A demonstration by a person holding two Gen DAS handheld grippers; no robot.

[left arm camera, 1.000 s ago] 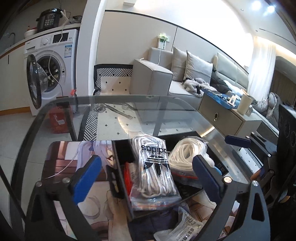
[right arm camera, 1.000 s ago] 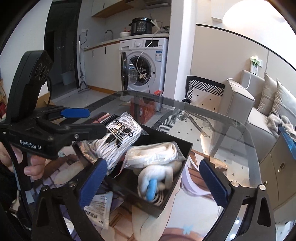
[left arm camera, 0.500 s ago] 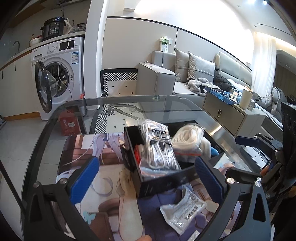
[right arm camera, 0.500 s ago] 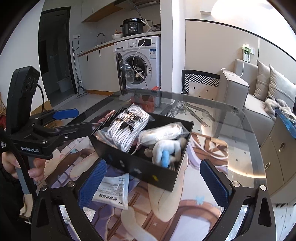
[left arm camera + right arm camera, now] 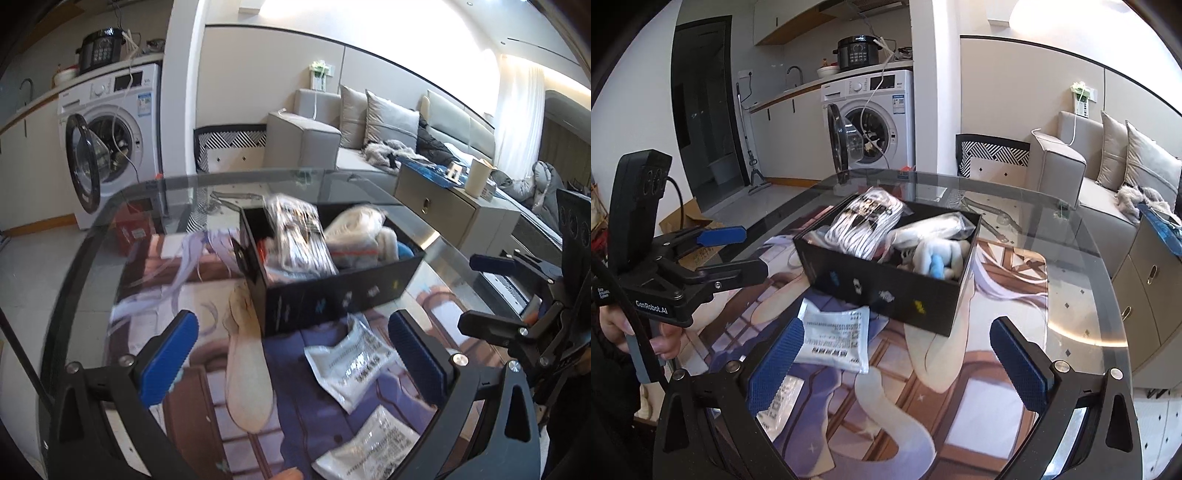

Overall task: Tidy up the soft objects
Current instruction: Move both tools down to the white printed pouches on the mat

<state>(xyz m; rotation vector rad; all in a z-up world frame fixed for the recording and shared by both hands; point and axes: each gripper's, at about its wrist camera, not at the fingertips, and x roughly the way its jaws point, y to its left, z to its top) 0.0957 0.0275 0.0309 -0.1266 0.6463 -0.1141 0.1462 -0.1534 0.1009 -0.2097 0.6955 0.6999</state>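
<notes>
- The left tool (image 5: pixel 295 354) is held over the near part of the surface (image 5: pixel 110 229), its two blue-padded fingers (image 5: pixel 168 360) spread wide apart with nothing between them.
- The right tool (image 5: pixel 899 360) is likewise held above the surface, fingers far apart and gripping nothing.
- A black box (image 5: pixel 882 280) stands on the printed mat (image 5: pixel 997 369) that covers the glass surface, ahead of both tools and apart from them.
- Inside the box, a clear bag of white-and-black striped socks (image 5: pixel 864 221) leans against the far-left side as the right camera sees it.
- Beside it lies a bagged bundle of plain white fabric (image 5: pixel 934 227), and in front of that a white plush item with a blue part (image 5: pixel 936 258).
- A flat white packet with printed text (image 5: pixel 836 339) lies on the mat just in front of the box, near the left finger of the right tool.
- A second flat packet (image 5: pixel 369 450) lies nearer the person, partly hidden behind tool parts in both views.
- The left camera's picture is motion-blurred around the box, so the finer contents cannot be made out there.
- A washing machine (image 5: pixel 871 122) with its door open stands beyond the surface, and a grey sofa (image 5: pixel 369 136) sits to the right.
</notes>
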